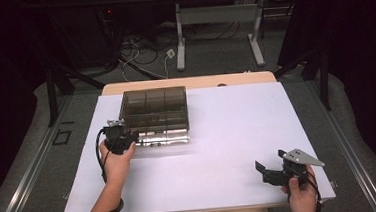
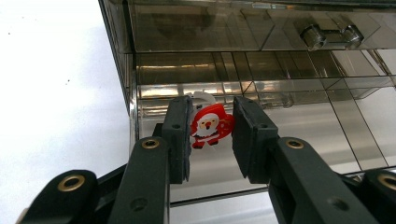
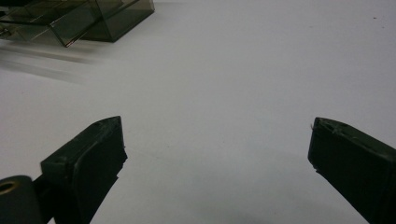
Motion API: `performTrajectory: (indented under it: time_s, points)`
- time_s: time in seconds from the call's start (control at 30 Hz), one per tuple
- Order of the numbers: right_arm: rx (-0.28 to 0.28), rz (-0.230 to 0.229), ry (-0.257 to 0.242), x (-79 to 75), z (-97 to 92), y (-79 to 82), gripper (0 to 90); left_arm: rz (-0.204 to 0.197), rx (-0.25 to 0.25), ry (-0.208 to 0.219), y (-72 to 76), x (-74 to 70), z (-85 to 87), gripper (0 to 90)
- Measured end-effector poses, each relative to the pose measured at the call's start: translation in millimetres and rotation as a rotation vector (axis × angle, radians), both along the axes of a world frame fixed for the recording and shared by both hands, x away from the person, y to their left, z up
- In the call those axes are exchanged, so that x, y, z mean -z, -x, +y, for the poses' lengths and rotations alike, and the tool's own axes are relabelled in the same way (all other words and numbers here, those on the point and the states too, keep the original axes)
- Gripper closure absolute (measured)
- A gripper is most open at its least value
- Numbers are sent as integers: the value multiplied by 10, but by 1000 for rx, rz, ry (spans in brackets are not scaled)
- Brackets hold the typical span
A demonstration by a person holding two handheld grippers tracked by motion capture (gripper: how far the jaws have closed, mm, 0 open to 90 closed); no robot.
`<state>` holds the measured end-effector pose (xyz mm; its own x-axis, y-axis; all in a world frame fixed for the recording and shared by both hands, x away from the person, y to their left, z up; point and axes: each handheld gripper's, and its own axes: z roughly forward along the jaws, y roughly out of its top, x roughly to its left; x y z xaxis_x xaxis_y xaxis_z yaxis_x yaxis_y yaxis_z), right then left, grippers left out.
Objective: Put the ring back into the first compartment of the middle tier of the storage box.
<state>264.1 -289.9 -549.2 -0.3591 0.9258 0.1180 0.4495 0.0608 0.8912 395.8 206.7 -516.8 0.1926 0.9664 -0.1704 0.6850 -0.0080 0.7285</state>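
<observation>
Left gripper [image 2: 211,135] clamping Santa figure [image 2: 210,126] — unreadable from high view, drawer box [image 1: 154,110]

Grey floor [image 1: 208,67], tangled cables [image 1: 142,51], desk legs [image 1: 180,39] beyond.

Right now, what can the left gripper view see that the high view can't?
The left gripper view shows a little Santa figure clamped between the left gripper's black jaws, just above the open tray of the smoky plastic box. The high view shows the person's two hands, the right gripper with its jaws wide open and nothing between them, and the floor with cables. Both show the box, the left gripper and the white table.
</observation>
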Motion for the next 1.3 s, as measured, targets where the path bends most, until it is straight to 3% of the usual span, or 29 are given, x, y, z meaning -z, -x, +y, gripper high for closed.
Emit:
performTrajectory:
  time_s: [0.8,0.9,1.0,1.03,1.3]
  points:
    - [9,0,-11,2,-9,-4,35,-39,-20,71,51,-40,83,445]
    - [9,-2,-12,10,-14,-6,36,-48,-15,65,78,-55,73,419]
    - [21,-36,-22,29,-4,-17,35,-57,-3,62,106,-74,64,387]
    - [9,-6,-3,11,-24,-1,35,-61,-2,58,116,-83,59,378]
    - [17,-9,-17,25,-30,-7,35,-105,37,32,195,-163,57,315]
